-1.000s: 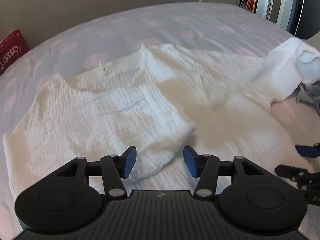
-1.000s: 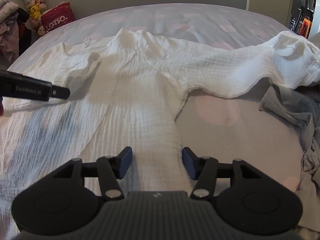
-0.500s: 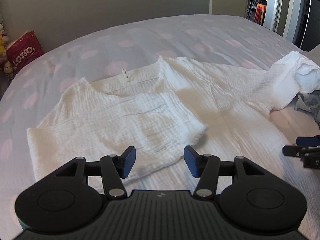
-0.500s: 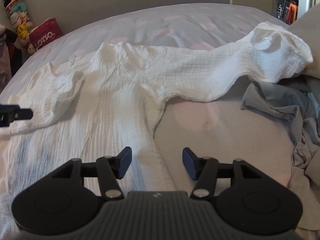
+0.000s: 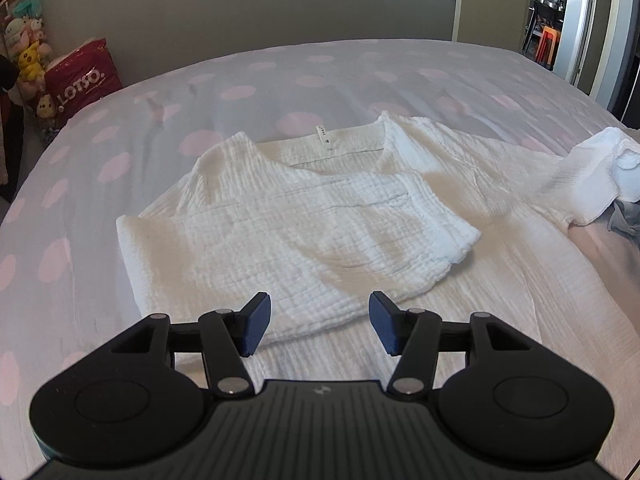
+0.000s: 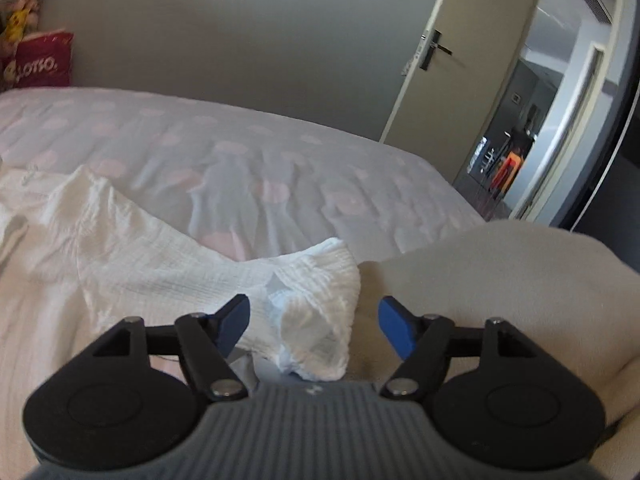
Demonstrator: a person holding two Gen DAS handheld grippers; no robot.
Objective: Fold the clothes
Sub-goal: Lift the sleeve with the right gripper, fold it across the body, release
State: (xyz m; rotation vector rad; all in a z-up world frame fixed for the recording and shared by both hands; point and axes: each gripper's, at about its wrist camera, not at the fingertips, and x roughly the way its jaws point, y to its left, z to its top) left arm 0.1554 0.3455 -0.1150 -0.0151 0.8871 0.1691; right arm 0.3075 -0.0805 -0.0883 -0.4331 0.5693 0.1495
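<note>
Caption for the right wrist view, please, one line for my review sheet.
Right gripper, jaws opening, lines up on the unfolded sleeve cuff of a white shirt on a dotted bedspread.

White shirt (image 5: 320, 216) spread on the spotted bed (image 5: 280, 76) — one sleeve folded across it; left tongs (image 5: 316, 326) gape empty above its hem

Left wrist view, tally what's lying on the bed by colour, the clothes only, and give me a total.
White: 1, the white garment, spread flat with one sleeve folded across its front.
Grey: 1, a crumpled grey garment at the right edge, mostly cut off.
Total: 2
</note>
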